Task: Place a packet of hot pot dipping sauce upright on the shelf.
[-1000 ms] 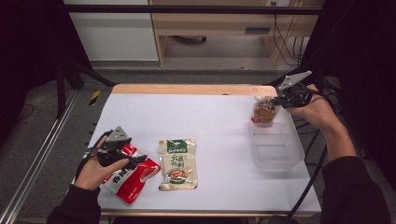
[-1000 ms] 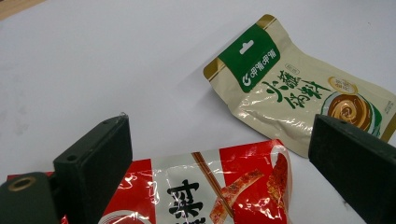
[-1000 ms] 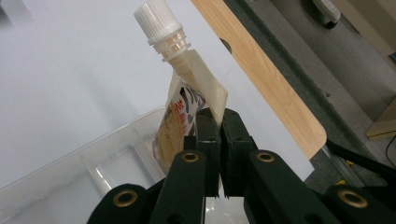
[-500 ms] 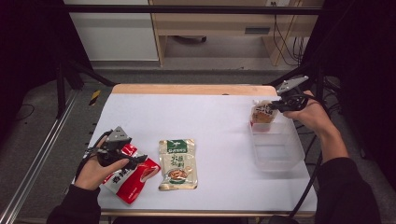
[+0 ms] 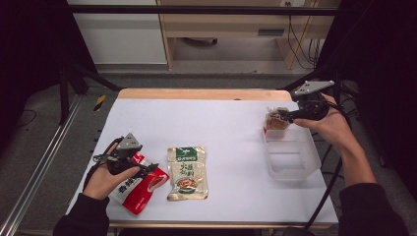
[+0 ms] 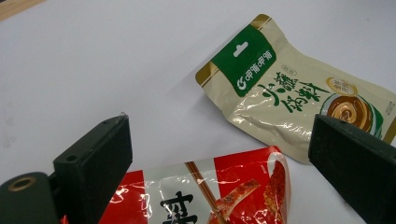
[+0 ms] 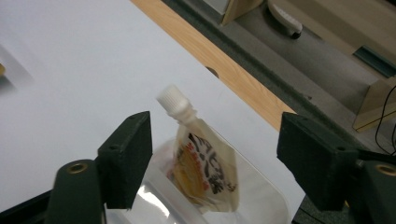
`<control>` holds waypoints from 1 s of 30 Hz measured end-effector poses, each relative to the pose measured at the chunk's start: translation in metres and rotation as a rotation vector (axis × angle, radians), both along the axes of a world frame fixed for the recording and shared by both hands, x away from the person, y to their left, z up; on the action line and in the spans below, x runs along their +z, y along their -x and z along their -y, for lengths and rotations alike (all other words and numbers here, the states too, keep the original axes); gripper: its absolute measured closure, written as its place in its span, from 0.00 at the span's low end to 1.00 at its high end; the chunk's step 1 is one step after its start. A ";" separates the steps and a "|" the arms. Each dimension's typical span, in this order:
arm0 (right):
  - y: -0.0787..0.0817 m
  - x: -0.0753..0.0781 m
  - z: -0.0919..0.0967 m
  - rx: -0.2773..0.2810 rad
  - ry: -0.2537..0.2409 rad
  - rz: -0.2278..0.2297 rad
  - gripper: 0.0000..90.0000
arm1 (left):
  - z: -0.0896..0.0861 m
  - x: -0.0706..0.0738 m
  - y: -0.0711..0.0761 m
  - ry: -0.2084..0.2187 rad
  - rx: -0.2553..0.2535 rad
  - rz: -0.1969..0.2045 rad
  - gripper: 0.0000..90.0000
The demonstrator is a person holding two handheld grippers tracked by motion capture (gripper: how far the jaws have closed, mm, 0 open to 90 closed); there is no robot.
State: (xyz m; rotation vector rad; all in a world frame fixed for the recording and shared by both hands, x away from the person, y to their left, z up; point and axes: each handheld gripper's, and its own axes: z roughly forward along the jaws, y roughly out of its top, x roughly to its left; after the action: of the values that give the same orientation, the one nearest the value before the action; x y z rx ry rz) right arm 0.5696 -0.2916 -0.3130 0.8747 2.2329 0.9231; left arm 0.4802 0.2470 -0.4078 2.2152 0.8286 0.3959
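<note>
With the right gripper (image 7: 215,154) jaws just opened wide, the released white-capped spout pouch (image 7: 205,163) leans on the clear plastic tub (image 5: 295,162) wall and may tip out, while the open left gripper (image 6: 219,163) hovers over the red snack packet (image 6: 205,196).

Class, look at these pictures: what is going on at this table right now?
A person is sorting food packets into a clear plastic tub. The right gripper has just been opening its jaws, and the spouted pouch stands between them untouched, leaning at the tub's far end. The left gripper rests open over the red packet. The beige packet with a green label lies flat on the white table.
</note>
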 end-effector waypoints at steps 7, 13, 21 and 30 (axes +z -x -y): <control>0.030 0.005 -0.027 -0.009 -0.033 0.039 0.19 | 0.012 -0.001 -0.004 -0.018 -0.033 0.006 0.07; 0.052 0.003 -0.053 0.019 -0.075 0.054 0.16 | 0.019 0.002 -0.011 -0.024 -0.047 0.015 0.07; 0.082 -0.022 -0.107 0.086 -0.139 0.036 0.12 | 0.030 0.004 -0.024 -0.030 -0.070 0.055 0.09; 0.094 -0.068 -0.162 0.113 -0.112 -0.037 0.11 | 0.030 0.000 -0.027 -0.020 -0.068 0.024 0.09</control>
State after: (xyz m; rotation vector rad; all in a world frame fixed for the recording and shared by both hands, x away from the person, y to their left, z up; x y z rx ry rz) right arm 0.4759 -0.1294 -0.3809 0.8270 2.3004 1.1013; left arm 0.5077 0.2165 -0.4077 2.2465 0.7374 0.3984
